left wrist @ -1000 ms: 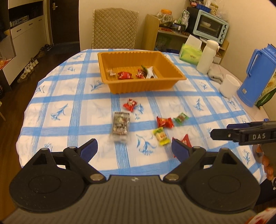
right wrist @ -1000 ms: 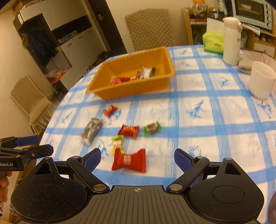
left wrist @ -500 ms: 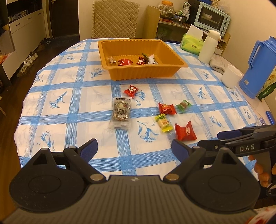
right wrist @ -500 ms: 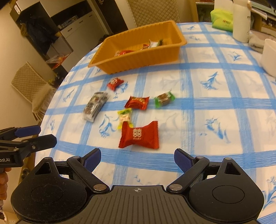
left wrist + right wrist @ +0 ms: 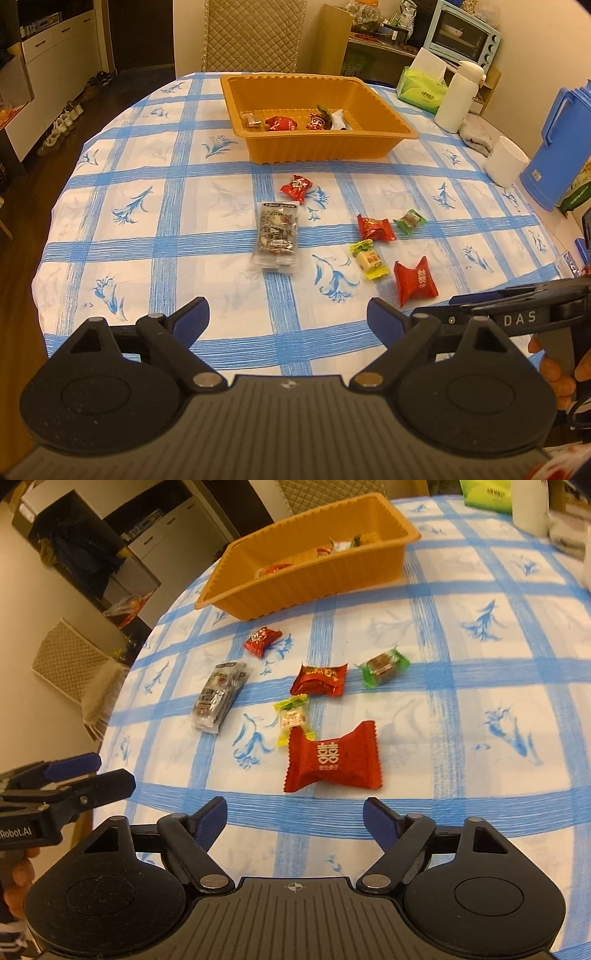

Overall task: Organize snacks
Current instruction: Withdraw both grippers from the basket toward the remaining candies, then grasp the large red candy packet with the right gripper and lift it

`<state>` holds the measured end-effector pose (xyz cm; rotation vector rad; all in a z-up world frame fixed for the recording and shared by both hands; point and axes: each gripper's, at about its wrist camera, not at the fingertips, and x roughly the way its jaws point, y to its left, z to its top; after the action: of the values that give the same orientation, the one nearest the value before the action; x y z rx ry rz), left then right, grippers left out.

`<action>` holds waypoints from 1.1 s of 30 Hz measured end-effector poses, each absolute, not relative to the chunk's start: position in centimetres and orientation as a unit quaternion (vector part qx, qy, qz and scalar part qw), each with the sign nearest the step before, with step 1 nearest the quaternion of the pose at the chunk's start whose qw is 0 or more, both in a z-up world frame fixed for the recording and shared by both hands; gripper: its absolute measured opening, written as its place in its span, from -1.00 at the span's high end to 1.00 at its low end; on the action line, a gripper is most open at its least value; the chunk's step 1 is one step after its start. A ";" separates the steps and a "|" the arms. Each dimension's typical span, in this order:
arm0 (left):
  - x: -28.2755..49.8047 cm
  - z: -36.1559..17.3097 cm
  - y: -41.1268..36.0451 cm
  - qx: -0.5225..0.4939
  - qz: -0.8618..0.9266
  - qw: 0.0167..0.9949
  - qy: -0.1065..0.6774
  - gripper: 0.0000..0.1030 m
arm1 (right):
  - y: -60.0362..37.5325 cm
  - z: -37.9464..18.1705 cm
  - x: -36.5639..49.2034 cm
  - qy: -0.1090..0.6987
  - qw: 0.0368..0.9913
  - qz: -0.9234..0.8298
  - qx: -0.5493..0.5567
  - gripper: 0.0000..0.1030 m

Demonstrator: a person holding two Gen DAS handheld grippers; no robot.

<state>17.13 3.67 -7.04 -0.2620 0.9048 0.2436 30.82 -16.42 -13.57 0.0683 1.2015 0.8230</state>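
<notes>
Your right claw (image 5: 295, 814) sits low over the near edge of the table (image 5: 461, 709), fingers spread wide and holding nothing. Just ahead of it, between the lines of the two fingers, lies the big red pack (image 5: 332, 757), flat on the blue-checked cloth. Your left claw (image 5: 288, 317) is also spread and empty, hovering at the near edge to the left; from its camera your right claw (image 5: 476, 308) shows side-on at the right, close to the same red pack (image 5: 414, 281).

Touching the far left corner of the red pack is the yellow candy (image 5: 292, 718). Beyond that sits a red candy (image 5: 320, 679), with the green candy (image 5: 384, 666) just beside it on the right. Left of this group, apart from it, the clear bar (image 5: 218, 697) lies lengthwise, in line with your left claw. Past the bar's far end is a small red candy (image 5: 262, 640).

Farther back stands the orange tray (image 5: 380, 110), with a few wrapped snacks (image 5: 295, 122) along its near wall. To the right of the tray you have a white bottle (image 5: 456, 98), a tissue box (image 5: 421, 88), a grey cloth (image 5: 476, 136), a white cup (image 5: 504, 166) and a blue jug (image 5: 561, 147).
</notes>
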 end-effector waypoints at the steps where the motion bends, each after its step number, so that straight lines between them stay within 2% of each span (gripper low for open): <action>1: 17.2 -7.1 3.8 -0.126 0.117 0.884 0.435 -0.77 | -16.4 -13.7 30.9 0.552 0.744 0.374 0.037 -0.55; 11: 17.5 -7.8 5.2 -0.129 0.119 0.880 0.441 -0.77 | -16.4 -14.7 32.8 0.562 0.751 0.327 0.115 -0.48; 15: 17.8 -8.1 5.6 -0.130 0.117 0.878 0.444 -0.77 | -16.1 -14.7 33.5 0.556 0.763 0.308 0.115 -0.28; 19: 18.1 -8.3 6.0 -0.131 0.115 0.878 0.447 -0.77 | -15.5 -14.8 34.0 0.550 0.773 0.299 0.107 -0.19; 28: 19.1 -8.8 6.8 -0.128 0.109 0.876 0.452 -0.76 | -13.5 -15.0 32.9 0.526 0.794 0.306 -0.011 0.05; 31: 19.7 -8.9 6.8 -0.126 0.105 0.876 0.453 -0.76 | -13.3 -15.2 32.6 0.523 0.795 0.308 -0.031 0.20; 33: 20.1 -9.0 6.9 -0.124 0.102 0.877 0.453 -0.76 | -13.2 -15.2 32.5 0.521 0.794 0.312 -0.040 0.38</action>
<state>20.07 6.86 -9.00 -0.2592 0.9461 0.2119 32.48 -13.16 -15.23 -0.0855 1.1201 0.6705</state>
